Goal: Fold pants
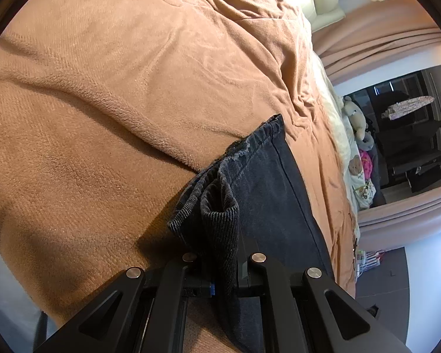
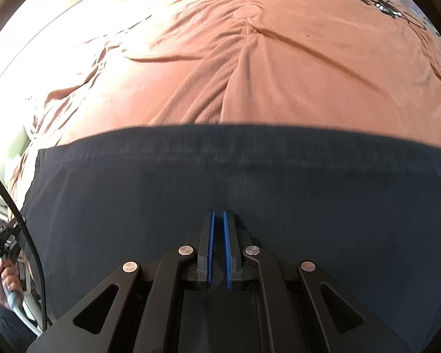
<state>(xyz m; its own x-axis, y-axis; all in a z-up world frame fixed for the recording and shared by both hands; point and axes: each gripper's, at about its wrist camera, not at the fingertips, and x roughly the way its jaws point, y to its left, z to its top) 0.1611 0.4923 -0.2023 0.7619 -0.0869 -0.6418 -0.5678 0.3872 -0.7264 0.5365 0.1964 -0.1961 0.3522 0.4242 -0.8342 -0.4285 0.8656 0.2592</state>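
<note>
Dark denim pants (image 1: 267,188) lie on an orange-brown blanket (image 1: 117,88). In the left wrist view my left gripper (image 1: 220,253) is shut on the hem end of a pant leg; the cloth bunches up between the fingers and hides the pads. In the right wrist view the pants (image 2: 220,176) spread flat across the whole lower half. My right gripper (image 2: 217,214) hovers over them with its blue pads (image 2: 211,250) almost together and nothing between them.
The blanket (image 2: 264,67) covers a bed. At the right of the left wrist view are pillows, a stuffed toy (image 1: 357,117), curtains and a dark window. A person's hand with the other gripper and a cable (image 2: 29,235) shows at the left of the right wrist view.
</note>
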